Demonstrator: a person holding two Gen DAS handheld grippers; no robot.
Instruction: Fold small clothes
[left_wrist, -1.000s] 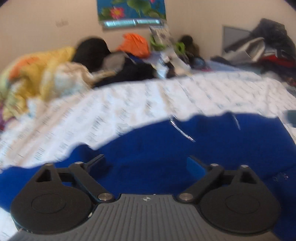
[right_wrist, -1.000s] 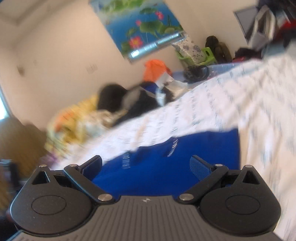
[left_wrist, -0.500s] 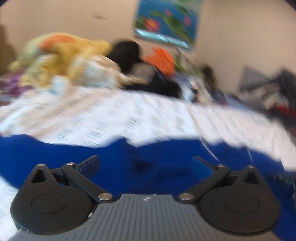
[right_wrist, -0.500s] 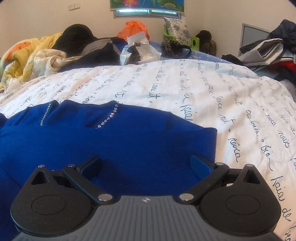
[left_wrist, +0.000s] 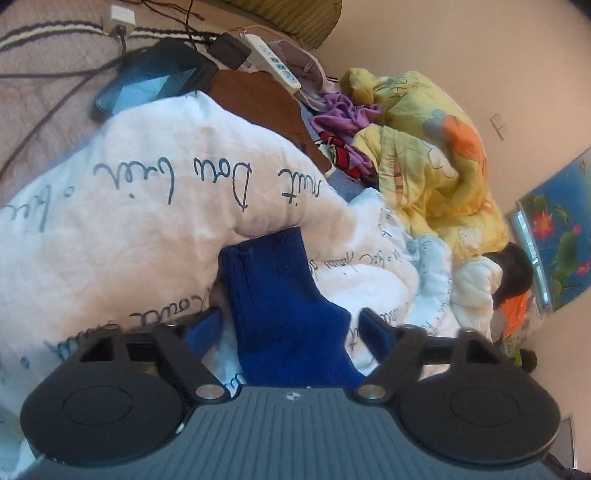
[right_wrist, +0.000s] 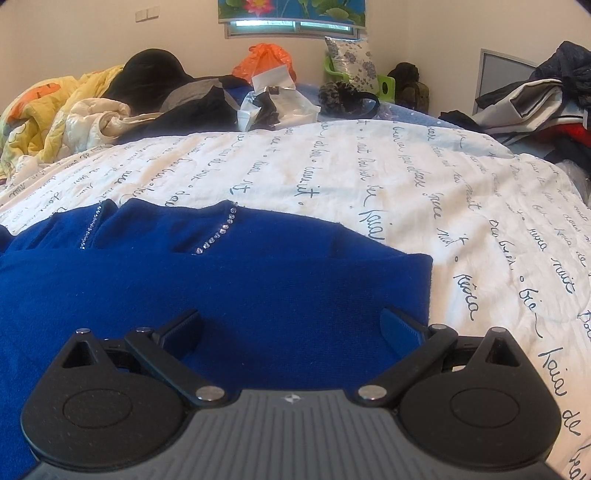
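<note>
A blue knit sweater (right_wrist: 229, 280) with rhinestone trim at the neck lies flat on the white script-printed quilt (right_wrist: 369, 184). My right gripper (right_wrist: 291, 328) is open just above the sweater's body, near its right edge. In the left wrist view, a blue sleeve (left_wrist: 280, 291) runs out across the quilt (left_wrist: 129, 221), its cuff at the far end. My left gripper (left_wrist: 291, 328) is open, its fingers on either side of the sleeve, not closed on it.
A phone (left_wrist: 155, 77), power strip (left_wrist: 273, 62) and cables lie beyond the quilt's edge. A yellow blanket (left_wrist: 436, 147) and piled clothes (right_wrist: 207, 99) line the far side of the bed. More clothes (right_wrist: 546, 92) are heaped at the right.
My left gripper has swung round from the sweater's body to its sleeve at the quilt's edge. My right gripper has held almost still over the sweater.
</note>
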